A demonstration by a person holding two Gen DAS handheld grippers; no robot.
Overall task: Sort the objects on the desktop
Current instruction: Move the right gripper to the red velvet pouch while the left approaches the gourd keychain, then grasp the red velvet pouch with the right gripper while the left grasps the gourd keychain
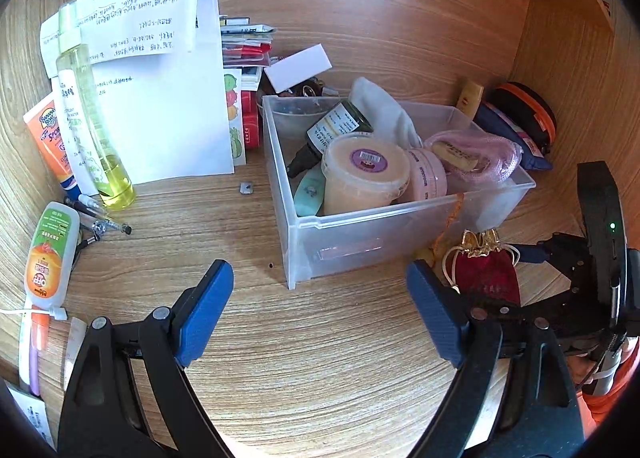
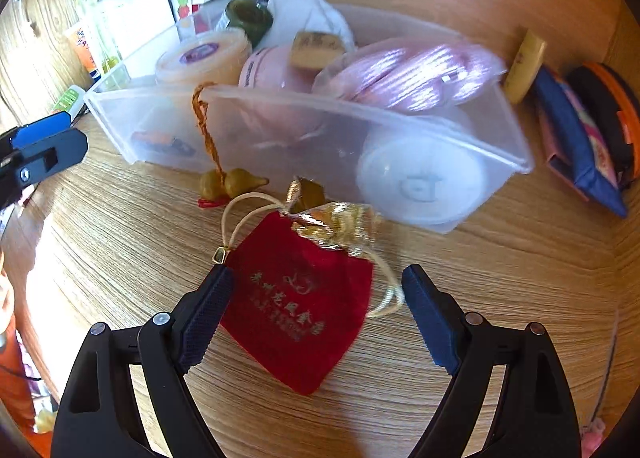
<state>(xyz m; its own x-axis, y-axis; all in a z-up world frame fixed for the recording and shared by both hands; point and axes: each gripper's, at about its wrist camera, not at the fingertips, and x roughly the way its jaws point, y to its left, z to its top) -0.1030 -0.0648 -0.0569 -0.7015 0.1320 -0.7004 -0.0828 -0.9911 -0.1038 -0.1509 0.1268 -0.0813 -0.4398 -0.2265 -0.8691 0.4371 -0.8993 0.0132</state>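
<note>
On a wooden desk [image 1: 320, 338] stands a clear plastic bin [image 1: 400, 226], the landmark for everything else. Inside the bin already lie a peach tub [image 1: 362, 174], a pink jar [image 1: 428, 174], a dark green bottle [image 1: 336, 126], white cloth [image 1: 384, 110] and a pink mesh pouch [image 1: 476, 154], so the sorting looks partly done. Just in front of the bin, flat on the desk, lies a red velvet drawstring pouch [image 2: 298, 298] with a gold top. The right gripper [image 2: 318, 314] hangs over it, jaws spread wide on either side, not yet pinching it. The left gripper [image 1: 320, 306] is also spread and empty, in front of the bin's near corner. Left of the bin, a yellow bottle [image 1: 94, 126], tubes, pens [image 1: 96, 218] and papers [image 1: 160, 98] remain loose; right of it, a blue purse [image 1: 516, 138] and orange case [image 1: 532, 114]. Much still seems unsorted.
</note>
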